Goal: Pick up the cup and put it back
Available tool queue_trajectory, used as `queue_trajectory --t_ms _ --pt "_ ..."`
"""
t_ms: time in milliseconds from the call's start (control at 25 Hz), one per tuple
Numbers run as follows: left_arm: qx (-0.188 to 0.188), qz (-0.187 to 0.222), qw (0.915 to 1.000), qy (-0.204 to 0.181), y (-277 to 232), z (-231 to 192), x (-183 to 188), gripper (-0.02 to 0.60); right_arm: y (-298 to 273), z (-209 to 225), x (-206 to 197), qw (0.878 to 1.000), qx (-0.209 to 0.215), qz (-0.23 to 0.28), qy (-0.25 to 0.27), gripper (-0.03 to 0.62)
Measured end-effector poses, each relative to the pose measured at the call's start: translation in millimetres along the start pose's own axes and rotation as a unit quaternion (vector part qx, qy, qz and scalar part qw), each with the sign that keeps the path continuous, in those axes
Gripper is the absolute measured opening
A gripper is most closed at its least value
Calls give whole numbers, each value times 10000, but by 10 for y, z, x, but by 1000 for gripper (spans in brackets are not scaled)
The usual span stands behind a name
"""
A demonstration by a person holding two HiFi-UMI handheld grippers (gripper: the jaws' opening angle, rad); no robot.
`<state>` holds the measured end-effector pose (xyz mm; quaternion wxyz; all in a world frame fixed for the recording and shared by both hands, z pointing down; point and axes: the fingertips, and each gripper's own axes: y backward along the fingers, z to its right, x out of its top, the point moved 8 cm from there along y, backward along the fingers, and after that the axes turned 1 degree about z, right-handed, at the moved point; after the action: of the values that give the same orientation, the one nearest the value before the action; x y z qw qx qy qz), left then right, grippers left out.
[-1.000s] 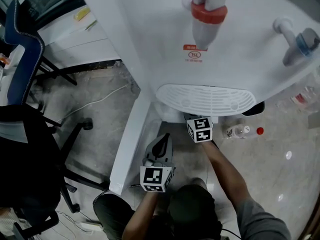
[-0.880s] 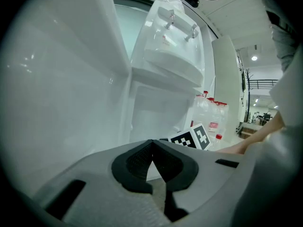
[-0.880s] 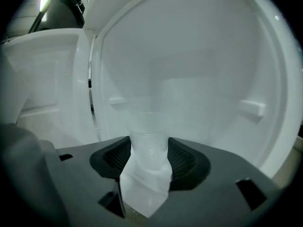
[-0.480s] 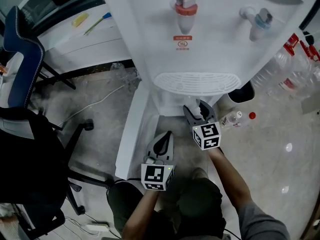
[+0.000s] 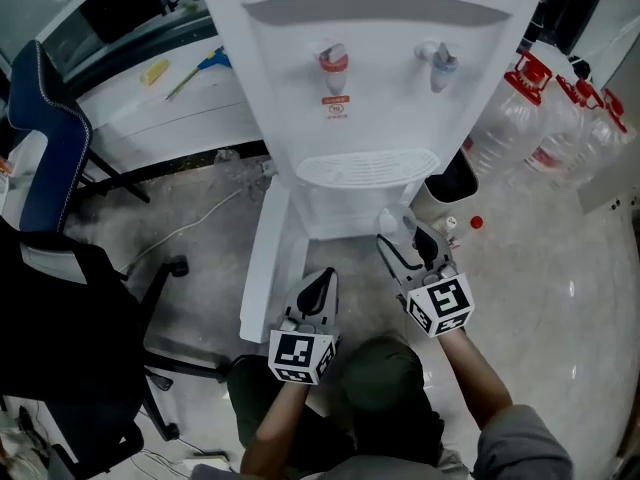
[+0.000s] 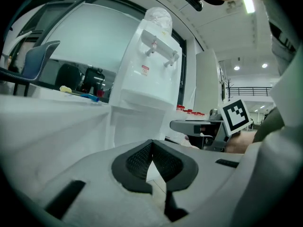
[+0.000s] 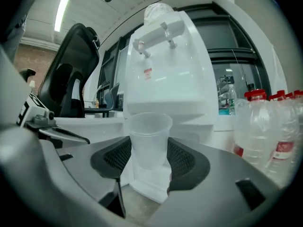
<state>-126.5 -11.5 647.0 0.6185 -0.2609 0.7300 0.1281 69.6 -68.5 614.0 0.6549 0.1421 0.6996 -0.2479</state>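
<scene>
A clear plastic cup stands upright between the dark pads of my right gripper, which is shut on it. In the head view the cup and the right gripper hang in front of the white water dispenser, just below its drip tray. My left gripper sits lower and to the left, shut with nothing in it; its pads meet at the tips. In the left gripper view the right gripper shows at the right.
The dispenser's lower cabinet door stands open to the left. Large water bottles stand to the right, with a black bin and a small red-capped bottle on the floor. A black office chair and a blue chair stand at the left.
The right gripper has come up and back out from under the drip tray with the cup in its jaws. The left gripper has risen a little.
</scene>
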Motion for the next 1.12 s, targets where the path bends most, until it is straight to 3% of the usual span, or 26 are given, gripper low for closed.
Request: queue_trajectory --t_ms 520,800,1120 --pt "-225 592 9977 -227 496 261 872 9 862 -199 909 9992 -4 409 -7 239" --pt "-258 826 9947 -562 576 329 1167 9 985 -204 1011 9988 -120 475 17 239" --pt "-179 858 9939 -674 527 319 1150 9 956 -168 950 9988 -167 447 76 239"
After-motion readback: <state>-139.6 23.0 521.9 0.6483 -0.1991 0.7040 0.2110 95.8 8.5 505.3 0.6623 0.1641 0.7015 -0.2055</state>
